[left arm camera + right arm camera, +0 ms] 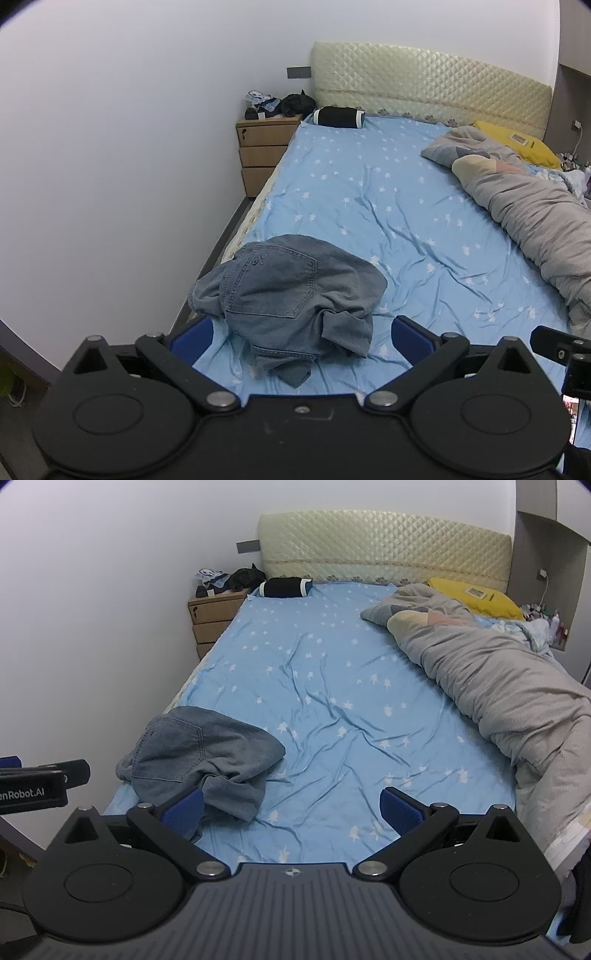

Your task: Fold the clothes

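A crumpled pair of grey-blue denim shorts (291,295) lies in a heap near the foot-left corner of the bed, back pocket facing up. In the right wrist view the denim shorts (199,760) sit left of centre. My left gripper (301,336) hovers open just in front of the heap, its blue pads to either side of the bundle's near edge without touching it. My right gripper (291,810) is open over bare sheet, and its left pad (184,808) overlaps the heap's near edge in the image. Nothing is held.
The bed has a light blue star-print sheet (332,686). A grey duvet (498,686) runs along the right side, with a yellow pillow (476,594) and a black roll (284,587) by the quilted headboard. A wooden nightstand (264,147) stands by the wall at left.
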Demonstrator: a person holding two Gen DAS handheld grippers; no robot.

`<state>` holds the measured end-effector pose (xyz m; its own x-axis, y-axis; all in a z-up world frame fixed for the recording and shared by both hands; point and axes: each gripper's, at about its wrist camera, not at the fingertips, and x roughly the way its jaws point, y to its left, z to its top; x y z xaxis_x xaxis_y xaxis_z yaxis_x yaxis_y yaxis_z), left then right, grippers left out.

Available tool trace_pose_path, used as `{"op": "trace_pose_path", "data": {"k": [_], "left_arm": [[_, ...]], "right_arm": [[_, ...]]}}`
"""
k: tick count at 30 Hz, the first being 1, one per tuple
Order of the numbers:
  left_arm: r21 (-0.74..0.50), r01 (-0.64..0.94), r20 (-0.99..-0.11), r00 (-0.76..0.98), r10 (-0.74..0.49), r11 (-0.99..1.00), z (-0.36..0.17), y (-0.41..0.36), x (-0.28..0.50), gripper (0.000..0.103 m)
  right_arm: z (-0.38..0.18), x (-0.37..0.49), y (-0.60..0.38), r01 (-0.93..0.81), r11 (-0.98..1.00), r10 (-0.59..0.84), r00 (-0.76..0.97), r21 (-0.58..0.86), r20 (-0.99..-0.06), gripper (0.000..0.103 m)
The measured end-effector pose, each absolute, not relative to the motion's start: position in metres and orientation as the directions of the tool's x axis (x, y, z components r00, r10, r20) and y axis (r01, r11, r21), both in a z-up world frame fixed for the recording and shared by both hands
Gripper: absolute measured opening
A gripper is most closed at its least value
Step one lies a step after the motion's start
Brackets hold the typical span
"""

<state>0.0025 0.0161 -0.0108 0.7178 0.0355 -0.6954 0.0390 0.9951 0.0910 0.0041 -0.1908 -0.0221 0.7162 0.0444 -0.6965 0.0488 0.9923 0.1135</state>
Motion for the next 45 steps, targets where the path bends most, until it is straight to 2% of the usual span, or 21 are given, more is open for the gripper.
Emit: {"op": "trace_pose_path", "data": {"k": [24, 36, 45], "left_arm": [[0.075, 0.048, -0.713, 0.701, 0.020, 0.996, -0.013, 0.012, 0.011, 0.103], [0.072, 0.040, -0.708, 0.706, 0.023, 0.997, -0.014, 0.003, 0.007, 0.103], [0.121, -0.056, -0.703, 0.700, 0.125, 0.991, -0.019, -0.012, 0.009, 0.103]], "right_arm": [[-0.027, 0.012, -0.197, 0.070, 0.987, 0.055, 0.699, 0.146, -0.713, 0.103], [-0.029, 0.012, -0.218, 0.046, 0.986, 0.077, 0.726, 0.160, -0.684, 0.103], [-0.035, 0.021, -0.245, -0.069, 0.980, 0.176, 0.735, 0.185, -0.655, 0.102]]}}
